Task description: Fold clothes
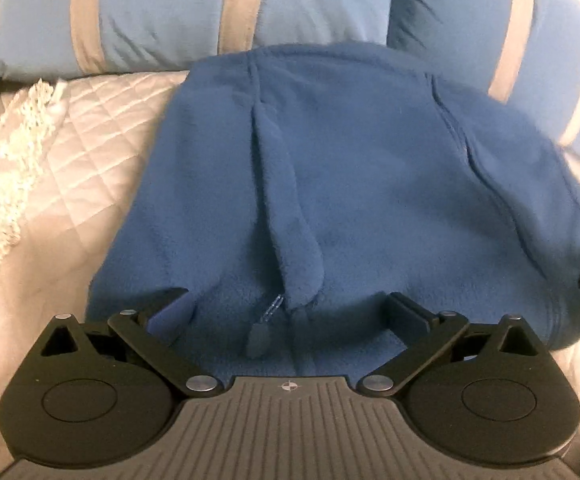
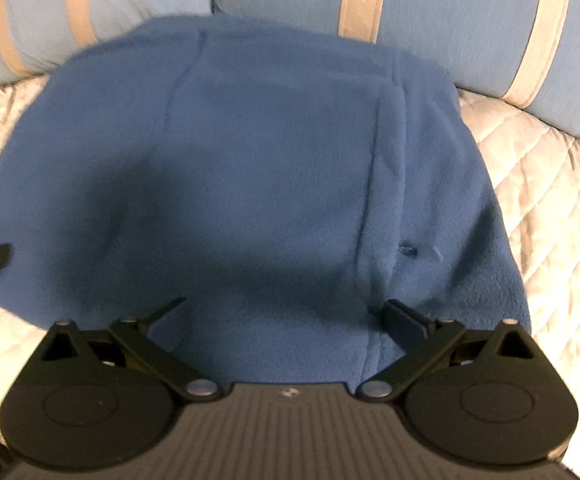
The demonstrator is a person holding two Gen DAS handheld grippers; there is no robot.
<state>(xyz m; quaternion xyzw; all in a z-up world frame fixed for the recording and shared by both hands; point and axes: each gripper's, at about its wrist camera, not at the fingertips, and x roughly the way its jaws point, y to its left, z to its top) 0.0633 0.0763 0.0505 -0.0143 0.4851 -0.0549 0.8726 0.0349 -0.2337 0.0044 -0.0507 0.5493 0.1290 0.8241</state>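
A blue fleece garment point(image 1: 350, 184) lies spread on a quilted white bedcover point(image 1: 82, 148), its far edge against the pillows. A zipper pull point(image 1: 260, 338) dangles at its near hem, between the fingers of my left gripper point(image 1: 290, 312), which stands open over the hem. In the right wrist view the same fleece garment point(image 2: 250, 184) fills the middle, with a small button point(image 2: 407, 249) by a vertical fold on its right. My right gripper point(image 2: 288, 314) is open over the near edge, with only fabric beneath it. Each gripper's tip shows at the edge of the other's view.
Blue pillows point(image 1: 162, 12) with beige stripes stand along the back, and the same pillows point(image 2: 442, 8) fill the top of the right wrist view. A white fringed throw point(image 1: 14, 136) lies at the left on the bedcover. Quilted bedcover point(image 2: 538, 184) shows bare to the right of the garment.
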